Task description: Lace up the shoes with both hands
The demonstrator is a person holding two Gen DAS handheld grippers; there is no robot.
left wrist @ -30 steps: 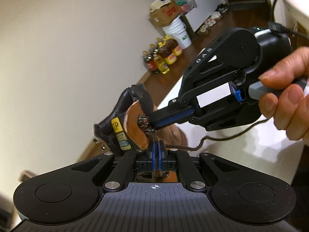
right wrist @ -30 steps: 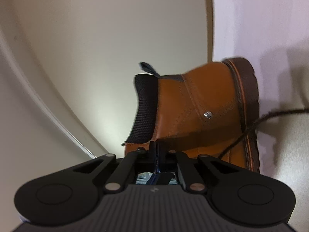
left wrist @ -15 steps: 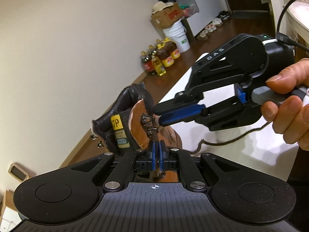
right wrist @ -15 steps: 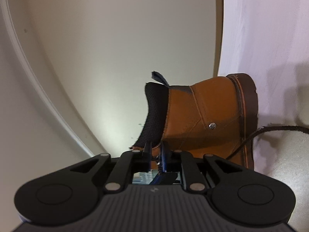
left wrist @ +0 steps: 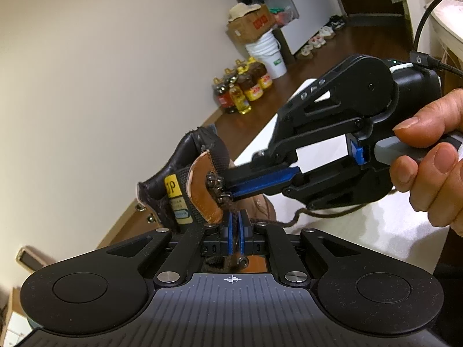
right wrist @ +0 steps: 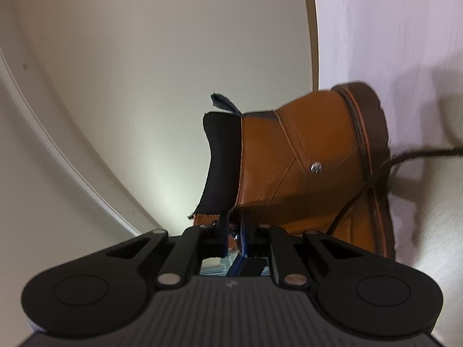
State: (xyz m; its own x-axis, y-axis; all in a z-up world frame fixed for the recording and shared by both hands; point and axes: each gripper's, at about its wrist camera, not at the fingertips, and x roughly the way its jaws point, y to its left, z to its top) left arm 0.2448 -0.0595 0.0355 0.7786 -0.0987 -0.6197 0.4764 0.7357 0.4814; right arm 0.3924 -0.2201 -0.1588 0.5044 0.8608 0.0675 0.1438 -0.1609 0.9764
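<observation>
A tan leather boot (right wrist: 303,170) with a black padded collar lies on the white table. Its tongue (left wrist: 202,190) and metal lace hooks (left wrist: 215,185) show in the left wrist view. My left gripper (left wrist: 235,228) is shut on the dark brown lace (left wrist: 318,212) just below the hooks. My right gripper (left wrist: 224,183) reaches in from the right, its blue-padded fingers nearly closed at the upper hooks; whether it holds lace there is hidden. In the right wrist view its tips (right wrist: 234,228) press against the boot's collar edge, and the lace (right wrist: 405,156) trails over the sole.
The white table (left wrist: 390,222) runs to the right. On the wooden floor behind stand several oil bottles (left wrist: 246,86), a white bucket (left wrist: 267,55) and a cardboard box (left wrist: 250,24). A beige wall fills the left side.
My right gripper opened half a second ago, then closed its fingers again at the boot's upper hooks. The left gripper stayed shut on the lace.
</observation>
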